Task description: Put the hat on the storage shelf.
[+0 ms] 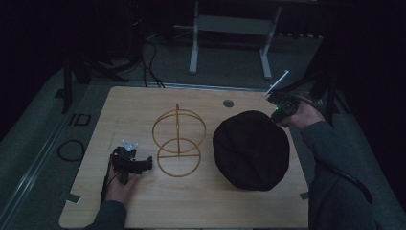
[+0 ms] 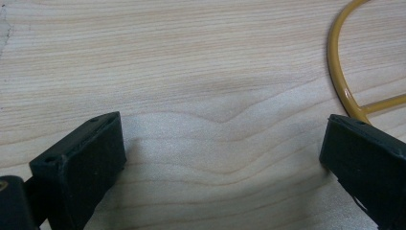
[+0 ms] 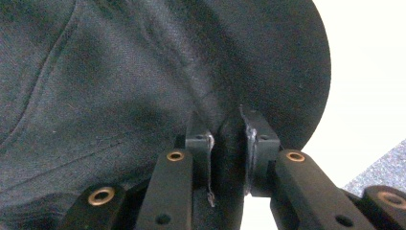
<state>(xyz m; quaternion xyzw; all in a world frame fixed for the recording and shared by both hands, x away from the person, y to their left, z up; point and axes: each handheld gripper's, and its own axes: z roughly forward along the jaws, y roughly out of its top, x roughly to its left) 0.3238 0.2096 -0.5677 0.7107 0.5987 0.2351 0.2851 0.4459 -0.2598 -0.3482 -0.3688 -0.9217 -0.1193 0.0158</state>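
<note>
A black cloth hat (image 1: 251, 148) lies on the right half of the wooden table (image 1: 143, 103). My right gripper (image 1: 279, 109) is at its far right rim. In the right gripper view the jaws are pinched on a fold of the hat's brim (image 3: 229, 143). A yellow wire stand (image 1: 178, 142), made of hoops on a centre post, stands in the middle of the table. My left gripper (image 1: 143, 164) rests low on the table just left of the stand. Its jaws are wide apart over bare wood, with the stand's base ring (image 2: 337, 72) beside the right jaw.
A round hole (image 1: 228, 103) sits near the table's far edge. Beyond the table are a white frame's legs (image 1: 194, 48) and dark cables on a grey floor. Black tripod legs (image 1: 330, 88) stand close to the far right corner.
</note>
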